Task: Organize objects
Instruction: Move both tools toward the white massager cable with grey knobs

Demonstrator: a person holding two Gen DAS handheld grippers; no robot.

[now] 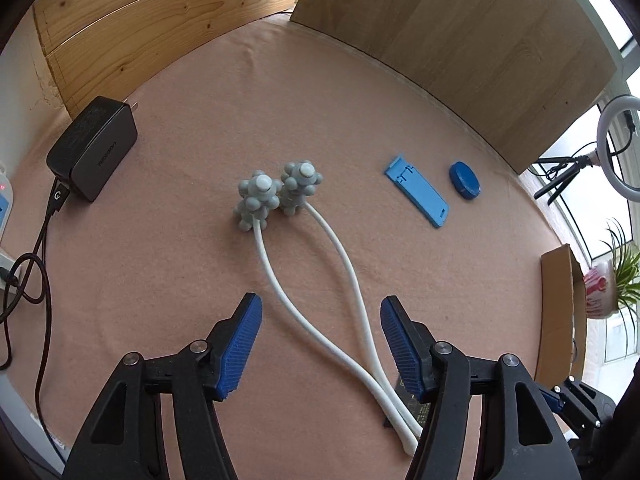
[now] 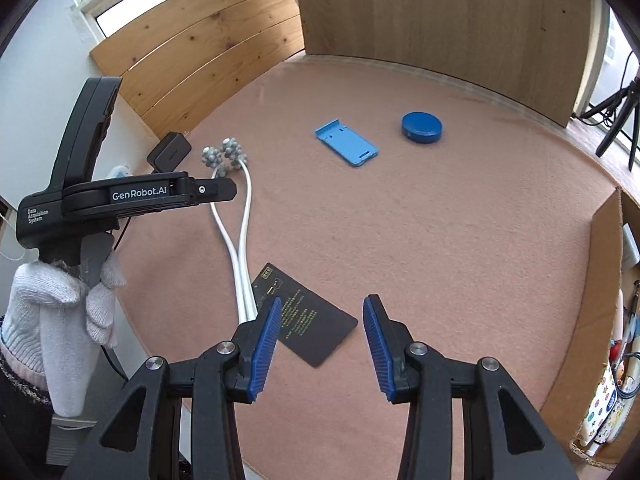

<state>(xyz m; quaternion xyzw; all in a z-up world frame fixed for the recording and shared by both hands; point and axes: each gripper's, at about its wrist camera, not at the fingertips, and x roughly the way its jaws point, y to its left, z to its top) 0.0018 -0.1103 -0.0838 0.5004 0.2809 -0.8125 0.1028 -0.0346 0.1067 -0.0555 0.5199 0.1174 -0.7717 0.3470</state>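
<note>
Left claw (image 1: 320,344) hanging released, straddling white massager (image 1: 320,264); right claw (image 2: 320,344) gaping above black card (image 2: 316,322) lying on desk (image 2: 460,240).

The left gripper (image 2: 224,192) body reads "GenRobot.AI" and "Data Acquisition System".

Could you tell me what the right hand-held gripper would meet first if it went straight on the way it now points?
Probably the black card: it lies on the pink cloth just ahead of the open right hand-held gripper, partly between its fingers. Depth is unclear, so it might pass above.
</note>
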